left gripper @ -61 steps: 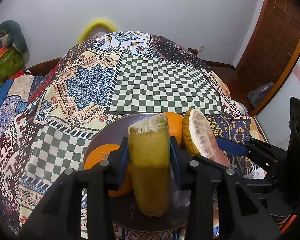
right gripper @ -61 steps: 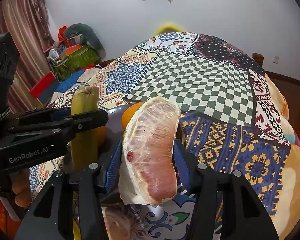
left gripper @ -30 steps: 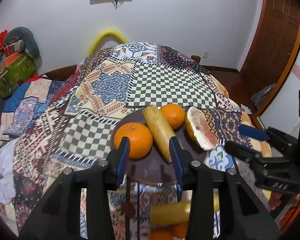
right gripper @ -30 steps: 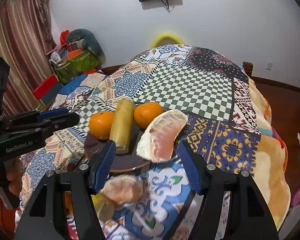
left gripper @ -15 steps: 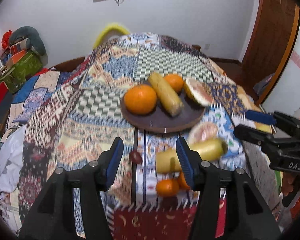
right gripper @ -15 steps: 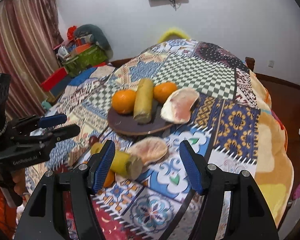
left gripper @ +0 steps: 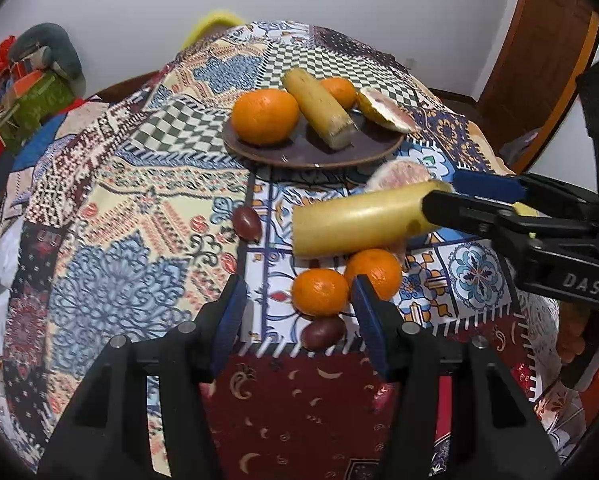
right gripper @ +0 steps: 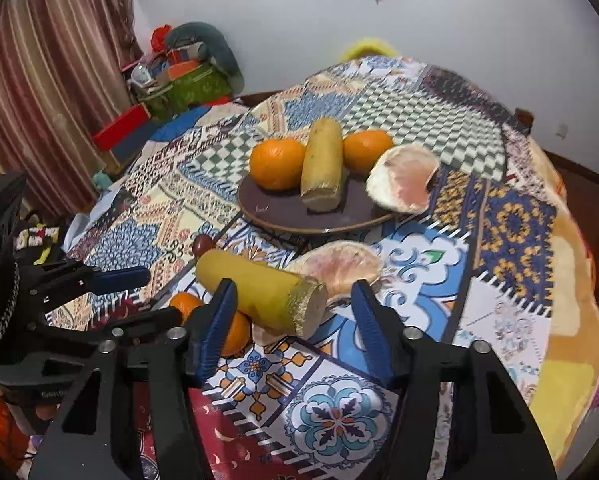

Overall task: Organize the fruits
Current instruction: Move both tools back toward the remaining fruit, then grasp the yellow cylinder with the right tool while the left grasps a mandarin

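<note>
Two oranges [right gripper: 277, 168], a yellow stalk piece [right gripper: 322, 164] and a pomelo wedge [right gripper: 404, 179] sat on your brown plate [right gripper: 283, 210]. Your left gripper [left gripper: 295, 312] stood partly open and empty above a loose orange [left gripper: 319, 292]. Your right gripper [right gripper: 293, 312] was closing, empty, around a second stalk piece [right gripper: 259, 294] on the quilt [right gripper: 499, 320].
</note>
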Motion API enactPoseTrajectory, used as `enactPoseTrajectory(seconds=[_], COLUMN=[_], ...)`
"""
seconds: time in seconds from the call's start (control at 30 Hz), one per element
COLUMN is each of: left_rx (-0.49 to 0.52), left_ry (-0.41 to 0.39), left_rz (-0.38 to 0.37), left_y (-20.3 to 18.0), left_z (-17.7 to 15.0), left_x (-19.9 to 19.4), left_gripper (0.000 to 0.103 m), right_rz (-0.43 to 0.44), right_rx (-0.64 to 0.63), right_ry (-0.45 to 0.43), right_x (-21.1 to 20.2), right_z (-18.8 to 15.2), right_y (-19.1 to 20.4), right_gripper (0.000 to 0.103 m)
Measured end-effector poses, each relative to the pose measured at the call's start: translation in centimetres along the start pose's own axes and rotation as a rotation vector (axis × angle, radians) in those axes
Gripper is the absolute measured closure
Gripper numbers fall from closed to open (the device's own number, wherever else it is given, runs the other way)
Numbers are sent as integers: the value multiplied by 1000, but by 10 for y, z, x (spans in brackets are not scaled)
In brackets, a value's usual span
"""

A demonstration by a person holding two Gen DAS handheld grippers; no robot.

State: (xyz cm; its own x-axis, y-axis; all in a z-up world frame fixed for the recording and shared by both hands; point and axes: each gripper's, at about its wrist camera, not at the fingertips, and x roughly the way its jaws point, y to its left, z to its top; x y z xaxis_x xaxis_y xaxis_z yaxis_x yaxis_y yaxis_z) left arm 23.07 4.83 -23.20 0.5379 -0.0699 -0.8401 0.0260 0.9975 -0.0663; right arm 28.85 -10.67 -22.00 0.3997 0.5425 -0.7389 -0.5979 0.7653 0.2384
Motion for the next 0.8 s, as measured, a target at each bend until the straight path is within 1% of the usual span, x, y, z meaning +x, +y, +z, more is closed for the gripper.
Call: enactPoseTrajectory(seconds=[0.1,0.23,0.3,0.33,0.37,0.4,0.57,0.67,0.8], left_rx=[-10,-25,-30,-34,-36,-36,-38,-58,-96], left_ry=[6,-7,-8,-10,-10,-5,-14,-25,-51], left_rz=[-15,-39,-54,-66,-70,-74,-81,-57,-31], left_y=[-2,0,1,2,2,4,4,9,23], left_z=[-3,-3,-3,-3,-3,-4,-6,-6,-5], left_x=[7,9,10,10,10,11,11,8,-1], left_gripper=[49,54,58,62,68,70,72,73,73], right_rz=[20,28,36,42,46,48,43,46,40], right_rx=[3,-5,1,6,8,6,-10,-15,-54], right_ry=[25,49,47,45,46,45,37,23,15], right_x=[7,14,14,14,15,14,10,5,-1], right_z=[-2,-6,-8,-8,-8,-8,-8,-7,-5], right_y=[0,0,-1,-2,-1,-1,5,9,21], right_gripper=[58,58,58,58,58,59,63,65,68])
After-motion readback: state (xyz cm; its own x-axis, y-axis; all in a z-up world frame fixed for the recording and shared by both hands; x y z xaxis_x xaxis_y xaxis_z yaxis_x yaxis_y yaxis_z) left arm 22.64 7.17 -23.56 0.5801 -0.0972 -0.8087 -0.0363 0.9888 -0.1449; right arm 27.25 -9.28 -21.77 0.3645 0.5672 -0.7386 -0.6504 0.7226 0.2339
